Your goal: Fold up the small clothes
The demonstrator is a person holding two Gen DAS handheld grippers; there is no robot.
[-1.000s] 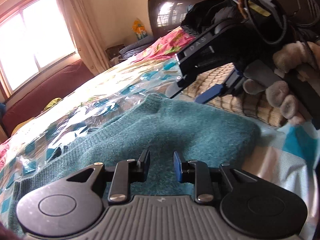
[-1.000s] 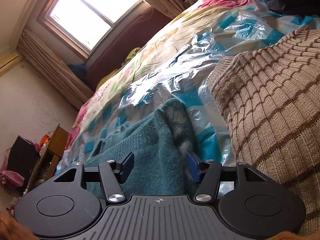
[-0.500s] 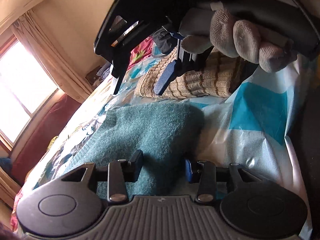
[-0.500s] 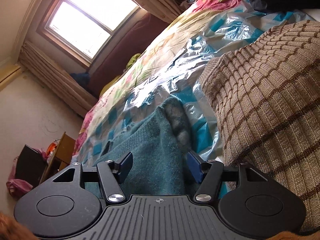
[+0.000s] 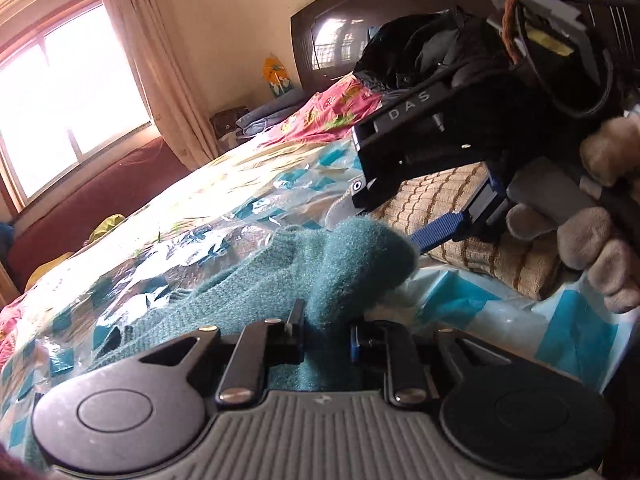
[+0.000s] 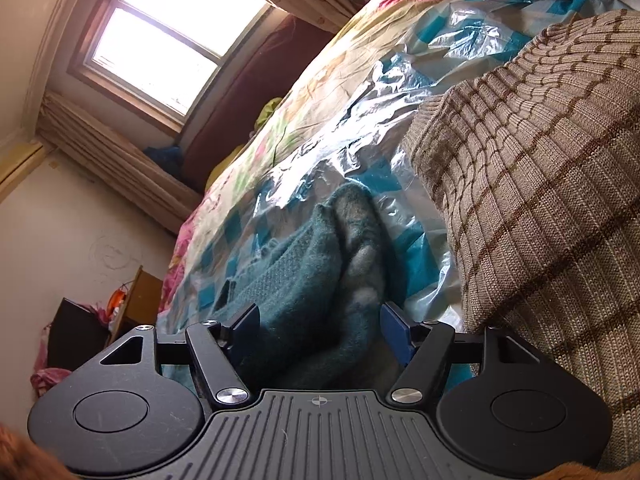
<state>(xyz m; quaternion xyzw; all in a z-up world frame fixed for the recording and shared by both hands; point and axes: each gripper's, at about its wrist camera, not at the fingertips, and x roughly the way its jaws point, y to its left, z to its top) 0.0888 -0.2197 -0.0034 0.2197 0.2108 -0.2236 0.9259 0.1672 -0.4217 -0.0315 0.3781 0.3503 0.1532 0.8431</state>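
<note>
A teal knitted sweater lies on the plastic-covered bed. My left gripper is closing its jaws on a bunched fold of it, and the fold stands up in a hump in front of the fingers. In the left wrist view my right gripper hangs just behind that hump, held by a gloved hand. In the right wrist view the right gripper is opening its jaws wide around the teal sweater, which lies loose between the pads.
A folded tan sweater with brown stripes lies right beside the teal one, on its right. Dark clothes are piled against the headboard. A window and a maroon couch are along the bed's far side.
The left jaws widened, then closed on a fold of the teal sweater, which now stands bunched up. The left view swung close under the right gripper and back. The right jaws spread wider.
</note>
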